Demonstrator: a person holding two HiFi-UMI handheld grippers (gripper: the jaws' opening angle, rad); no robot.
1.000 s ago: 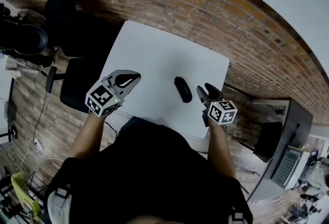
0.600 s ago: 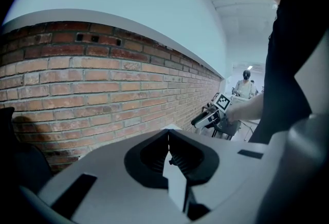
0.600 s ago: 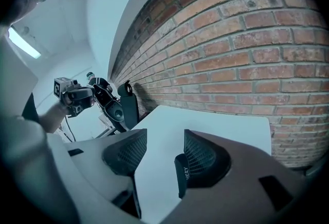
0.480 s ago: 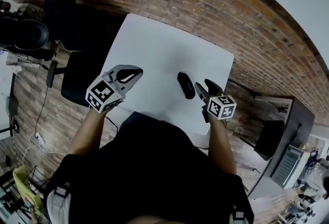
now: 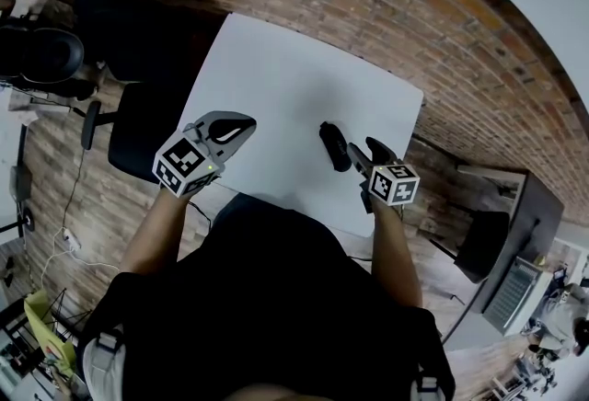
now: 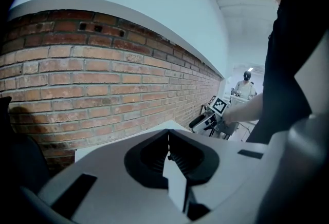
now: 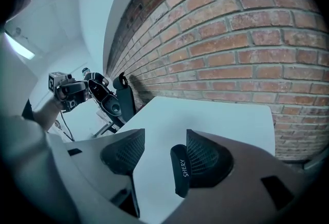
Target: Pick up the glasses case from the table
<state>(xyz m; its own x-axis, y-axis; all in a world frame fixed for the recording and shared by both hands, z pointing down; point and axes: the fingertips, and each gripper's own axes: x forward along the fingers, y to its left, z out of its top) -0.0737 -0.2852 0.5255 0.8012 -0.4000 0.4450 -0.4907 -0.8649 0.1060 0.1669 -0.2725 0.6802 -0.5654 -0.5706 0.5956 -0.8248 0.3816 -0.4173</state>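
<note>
A black glasses case [image 5: 334, 147] lies on the white table [image 5: 276, 68] near its right front corner. My right gripper [image 5: 360, 156] is just right of it, low over the table. In the right gripper view the case [image 7: 180, 169] stands between the jaws, close against the right pad [image 7: 203, 156] and well apart from the left one. The right gripper [image 7: 164, 138] is open and its jaws have just been opening. My left gripper [image 5: 230, 129] hovers over the table's left front edge. Seen from its own camera, the left gripper [image 6: 168, 138] is shut and empty.
Black office chairs [image 5: 138, 137] stand left of the table, beside dark gear on the brick-patterned floor [image 5: 386, 4]. Another desk with a monitor [image 5: 511, 234] is at the right. The table's front edge runs close to the person's body.
The right gripper has come down and closer to the case, and its jaws stand wider. The left gripper has barely moved.
</note>
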